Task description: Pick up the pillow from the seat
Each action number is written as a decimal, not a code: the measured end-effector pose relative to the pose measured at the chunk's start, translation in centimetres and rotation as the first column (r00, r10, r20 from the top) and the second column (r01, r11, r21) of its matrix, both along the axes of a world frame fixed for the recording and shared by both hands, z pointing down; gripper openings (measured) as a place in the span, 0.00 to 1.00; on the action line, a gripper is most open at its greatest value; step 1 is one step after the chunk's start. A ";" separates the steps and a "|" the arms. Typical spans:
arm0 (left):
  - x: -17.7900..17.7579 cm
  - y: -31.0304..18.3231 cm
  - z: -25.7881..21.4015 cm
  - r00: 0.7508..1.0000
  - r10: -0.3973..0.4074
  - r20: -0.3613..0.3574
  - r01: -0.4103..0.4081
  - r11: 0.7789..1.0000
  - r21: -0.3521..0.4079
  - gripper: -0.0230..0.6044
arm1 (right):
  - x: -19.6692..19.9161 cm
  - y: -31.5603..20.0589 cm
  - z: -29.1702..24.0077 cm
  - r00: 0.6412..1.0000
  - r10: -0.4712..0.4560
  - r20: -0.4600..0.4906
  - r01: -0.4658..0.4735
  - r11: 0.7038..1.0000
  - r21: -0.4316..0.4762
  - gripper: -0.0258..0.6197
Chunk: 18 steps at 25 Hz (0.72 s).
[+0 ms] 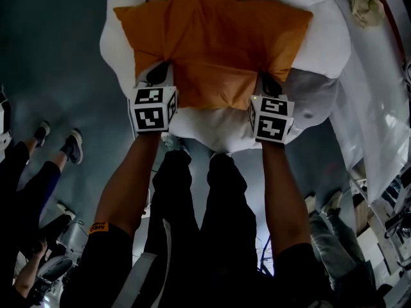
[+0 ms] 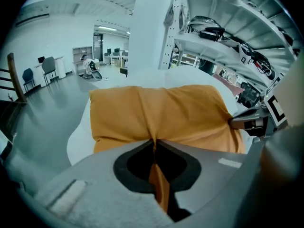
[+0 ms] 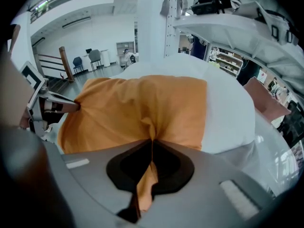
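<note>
An orange pillow [image 1: 215,40] lies over a white cushioned seat [image 1: 324,43]. My left gripper [image 1: 162,76] is shut on the pillow's near left edge, and my right gripper [image 1: 268,82] is shut on its near right edge. In the left gripper view the orange pillow [image 2: 161,115] bunches into the closed jaws, with a fold of cloth pinched between them. The right gripper view shows the same orange pillow [image 3: 142,110] gathered into its closed jaws. The other gripper [image 2: 249,122] shows at the pillow's far corner, as does the left one [image 3: 52,106] in the right view.
The white seat [image 3: 228,113] spreads wide under the pillow. A white-draped rack with shelves [image 1: 379,101] stands on the right. Other people's legs and shoes [image 1: 58,146] are on the grey floor at the left. My own legs [image 1: 199,197] stand below the seat's front edge.
</note>
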<state>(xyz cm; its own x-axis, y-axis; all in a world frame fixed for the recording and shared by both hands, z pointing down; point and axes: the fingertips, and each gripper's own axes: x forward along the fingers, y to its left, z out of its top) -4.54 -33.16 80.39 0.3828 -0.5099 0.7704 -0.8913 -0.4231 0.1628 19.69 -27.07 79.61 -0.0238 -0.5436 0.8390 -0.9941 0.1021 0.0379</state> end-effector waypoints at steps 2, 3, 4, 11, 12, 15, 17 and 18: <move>-0.2 -0.2 -1.9 1.000 -0.009 -0.010 0.009 1.000 0.006 0.04 | -0.2 -0.1 -1.7 1.000 0.008 0.012 -0.008 1.000 0.012 0.05; -0.3 -0.3 -3.0 1.000 -0.011 -0.011 0.011 1.000 0.010 0.05 | -0.3 -0.1 -2.6 1.000 0.012 0.018 -0.012 1.000 0.017 0.05; -0.4 -0.4 -4.1 1.000 -0.012 -0.011 0.012 1.000 0.014 0.04 | -0.4 -0.2 -3.7 1.000 0.016 0.023 -0.016 1.000 0.022 0.05; -1.6 -0.3 -12.7 0.999 -0.029 -0.033 0.031 0.998 0.057 0.04 | -1.4 -1.0 -13.1 0.999 0.027 0.029 -0.030 0.995 0.097 0.05; -1.7 -0.2 -13.9 0.999 -0.032 -0.038 0.034 0.997 0.063 0.04 | -1.4 -1.1 -14.5 0.999 0.027 0.027 -0.029 0.994 0.110 0.05; -1.8 0.0 -17.8 0.998 -0.038 -0.052 0.043 0.995 0.085 0.04 | -1.9 -1.0 -19.1 0.999 0.031 0.037 -0.036 0.989 0.140 0.05; -2.1 0.2 -20.6 0.997 -0.042 -0.060 0.048 0.993 0.106 0.04 | -1.9 -0.6 -21.8 0.999 0.035 0.032 -0.040 0.985 0.165 0.05; -2.2 0.3 -22.0 0.997 -0.042 -0.064 0.049 0.992 0.119 0.04 | -1.9 -0.3 -23.1 0.999 0.038 0.029 -0.042 0.983 0.177 0.05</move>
